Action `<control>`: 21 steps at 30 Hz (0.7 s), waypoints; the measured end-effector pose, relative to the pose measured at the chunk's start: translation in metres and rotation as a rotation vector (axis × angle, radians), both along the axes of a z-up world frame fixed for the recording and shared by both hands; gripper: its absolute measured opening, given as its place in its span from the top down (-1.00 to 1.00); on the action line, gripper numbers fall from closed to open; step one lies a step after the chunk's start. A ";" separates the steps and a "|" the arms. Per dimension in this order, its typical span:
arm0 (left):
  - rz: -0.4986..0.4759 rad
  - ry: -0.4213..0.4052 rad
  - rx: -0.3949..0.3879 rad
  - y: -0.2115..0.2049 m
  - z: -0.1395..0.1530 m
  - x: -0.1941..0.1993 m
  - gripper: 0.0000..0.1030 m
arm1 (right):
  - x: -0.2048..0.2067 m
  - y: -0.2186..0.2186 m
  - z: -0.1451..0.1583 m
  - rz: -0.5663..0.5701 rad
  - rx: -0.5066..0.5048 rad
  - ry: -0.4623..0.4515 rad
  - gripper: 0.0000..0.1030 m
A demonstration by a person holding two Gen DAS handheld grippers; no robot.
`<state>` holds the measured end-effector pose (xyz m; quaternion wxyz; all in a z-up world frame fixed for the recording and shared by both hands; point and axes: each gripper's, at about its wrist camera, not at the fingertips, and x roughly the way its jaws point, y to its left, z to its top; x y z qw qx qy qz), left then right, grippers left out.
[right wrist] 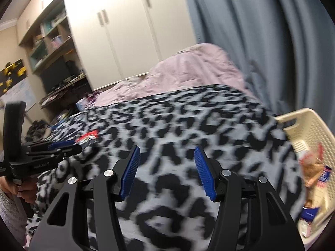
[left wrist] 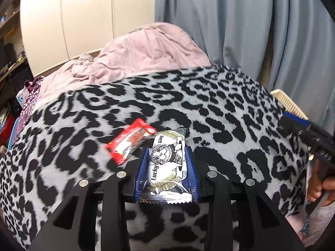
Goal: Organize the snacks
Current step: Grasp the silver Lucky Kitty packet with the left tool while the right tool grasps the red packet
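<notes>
My left gripper [left wrist: 166,152] is shut on a silver-and-white snack packet with a cat drawing [left wrist: 166,165], its blue pads [left wrist: 191,167] pressed on both long sides. A red snack packet [left wrist: 129,141] lies on the leopard-print blanket [left wrist: 209,113] just left of that grip. My right gripper [right wrist: 167,156] stands open over the blanket with nothing between its fingers. In the right wrist view the left gripper [right wrist: 62,145] shows at the far left, next to the red packet [right wrist: 88,138]. A cream perforated basket [right wrist: 309,133] at the right edge holds several snack packets.
A pink duvet [left wrist: 146,50] is heaped behind the blanket. Grey-blue curtains [left wrist: 251,31] hang at the right, white wardrobe doors [left wrist: 83,16] at the back. Shelves and a cluttered desk [right wrist: 54,67] stand at the left. The basket's corner [left wrist: 286,102] peeks in at the right, with a hand [left wrist: 318,186] below it.
</notes>
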<state>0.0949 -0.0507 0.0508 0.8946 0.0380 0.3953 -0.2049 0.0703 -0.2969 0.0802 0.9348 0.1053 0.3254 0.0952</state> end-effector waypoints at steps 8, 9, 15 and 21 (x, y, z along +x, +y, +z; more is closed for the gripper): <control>0.082 -0.040 -0.037 0.051 0.015 -0.021 0.32 | 0.035 0.066 -0.001 0.198 -0.002 0.050 -0.09; 0.094 -0.042 -0.040 0.057 0.016 -0.023 0.32 | 0.039 0.074 -0.001 0.224 -0.003 0.061 -0.09; 0.169 -0.043 -0.065 0.095 0.012 -0.031 0.32 | 0.063 0.124 -0.004 0.395 0.052 0.142 -0.09; 0.205 -0.040 -0.097 0.120 0.005 -0.036 0.32 | 0.085 0.168 -0.012 0.485 0.074 0.222 -0.09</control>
